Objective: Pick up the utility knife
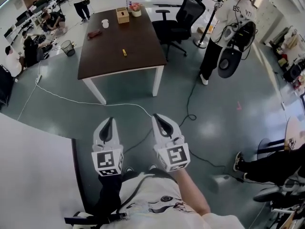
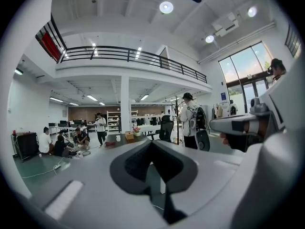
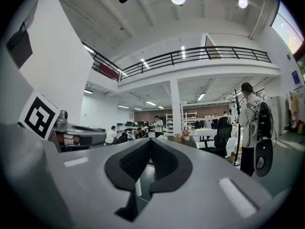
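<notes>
While left claw (image 1: 110, 121) and right claw (image 1: 160, 118) (ribbed pads (image 3: 135, 160)) press together, the utility knife (image 1: 124, 52) lies apart.

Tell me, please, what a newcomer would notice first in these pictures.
The left gripper and right gripper hang shut and empty over the floor. Ahead stands a brown table with the yellow utility knife near its middle; a person stands right of it.
</notes>
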{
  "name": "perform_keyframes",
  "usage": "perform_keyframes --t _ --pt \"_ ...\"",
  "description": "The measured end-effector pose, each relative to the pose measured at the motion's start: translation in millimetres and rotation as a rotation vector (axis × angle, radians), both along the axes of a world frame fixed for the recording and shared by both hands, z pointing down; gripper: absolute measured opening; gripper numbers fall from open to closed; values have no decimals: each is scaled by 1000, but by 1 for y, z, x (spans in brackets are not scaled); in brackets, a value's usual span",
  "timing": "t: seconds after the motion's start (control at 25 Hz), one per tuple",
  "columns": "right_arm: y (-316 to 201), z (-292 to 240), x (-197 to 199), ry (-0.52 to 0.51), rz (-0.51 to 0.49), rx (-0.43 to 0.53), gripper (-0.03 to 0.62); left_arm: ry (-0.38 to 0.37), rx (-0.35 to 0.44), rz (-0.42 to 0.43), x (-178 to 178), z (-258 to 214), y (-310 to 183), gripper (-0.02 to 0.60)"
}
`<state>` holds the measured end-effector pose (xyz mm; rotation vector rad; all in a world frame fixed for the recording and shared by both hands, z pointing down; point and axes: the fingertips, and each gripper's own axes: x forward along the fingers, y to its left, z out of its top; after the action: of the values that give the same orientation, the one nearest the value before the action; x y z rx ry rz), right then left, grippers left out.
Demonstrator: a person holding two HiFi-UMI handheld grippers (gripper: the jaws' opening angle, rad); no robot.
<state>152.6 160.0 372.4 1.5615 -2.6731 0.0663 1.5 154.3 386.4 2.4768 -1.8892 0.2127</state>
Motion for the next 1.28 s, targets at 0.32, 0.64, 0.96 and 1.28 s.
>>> perform_keyframes --t 0.32,0.64,0.96,1.28 --pt "-14 39 11 -29 -18 -97 2 -28 -103 -58 -16 41 1 -2" --pt "-101 38 -18 -7 16 -68 2 -9 -88 -30 -40 48 -98 -2" --pt "-203 15 -66 -3 62 -50 2 12 -75 10 -86 32 -202 -2" --pt "-277 27 -87 26 75 -89 2 39 -128 -1 -114 51 -274 -2"
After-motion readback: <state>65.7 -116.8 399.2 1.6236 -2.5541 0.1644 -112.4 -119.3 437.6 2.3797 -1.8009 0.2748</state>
